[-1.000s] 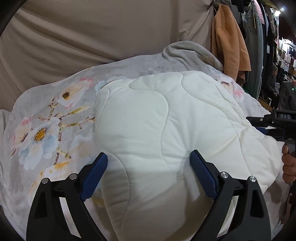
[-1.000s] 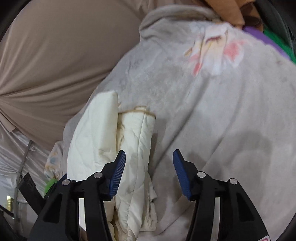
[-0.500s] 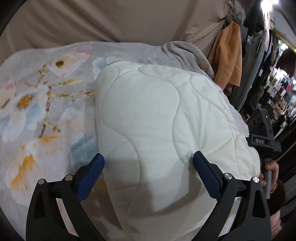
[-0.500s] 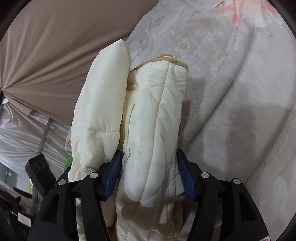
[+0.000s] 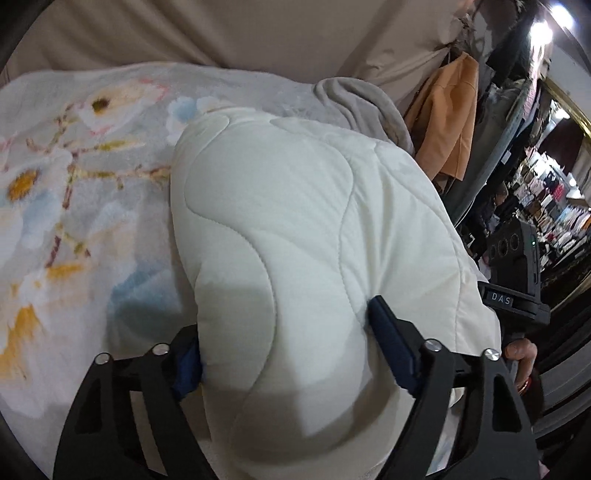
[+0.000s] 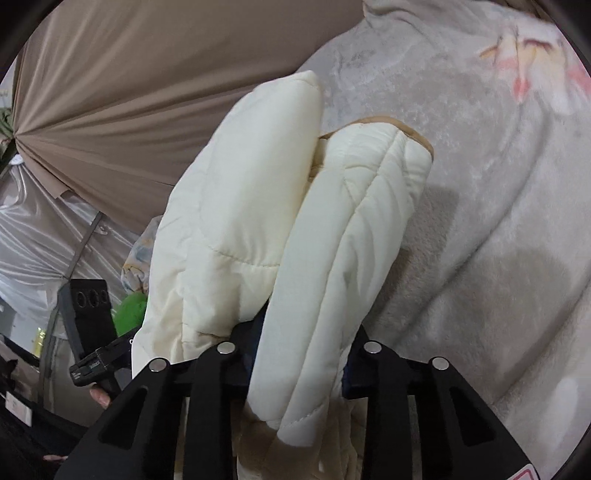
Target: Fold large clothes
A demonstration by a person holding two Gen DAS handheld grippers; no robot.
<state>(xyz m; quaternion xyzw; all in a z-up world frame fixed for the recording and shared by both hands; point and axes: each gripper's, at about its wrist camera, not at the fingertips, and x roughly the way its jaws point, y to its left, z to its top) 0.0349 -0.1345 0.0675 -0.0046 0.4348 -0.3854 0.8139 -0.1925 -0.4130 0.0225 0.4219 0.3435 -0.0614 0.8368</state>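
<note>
A thick cream quilted garment (image 5: 295, 221) lies folded on a floral grey blanket (image 5: 74, 184). My left gripper (image 5: 290, 354) straddles its near bulge. The jaws are closing, and both blue pads dig into the padding. In the right wrist view the same garment (image 6: 240, 203) shows two stacked folded layers with a tan trim at the far end. My right gripper (image 6: 303, 354) is closing on the right-hand layer (image 6: 362, 221), squeezing it between the pads. The right tool's body and a hand (image 5: 517, 350) show past the garment's right edge.
A beige curtain (image 5: 221, 29) hangs behind the blanket-covered surface (image 6: 480, 221). An orange garment (image 5: 450, 122) and other clothes hang at the right, with shop racks beyond. The left tool's body (image 6: 88, 306) and something green (image 6: 129, 314) sit at the lower left.
Both pairs of jaws have narrowed from open onto the cream garment. The right gripper has slid forward over a folded layer, and the left has turned and edged along the bulge.
</note>
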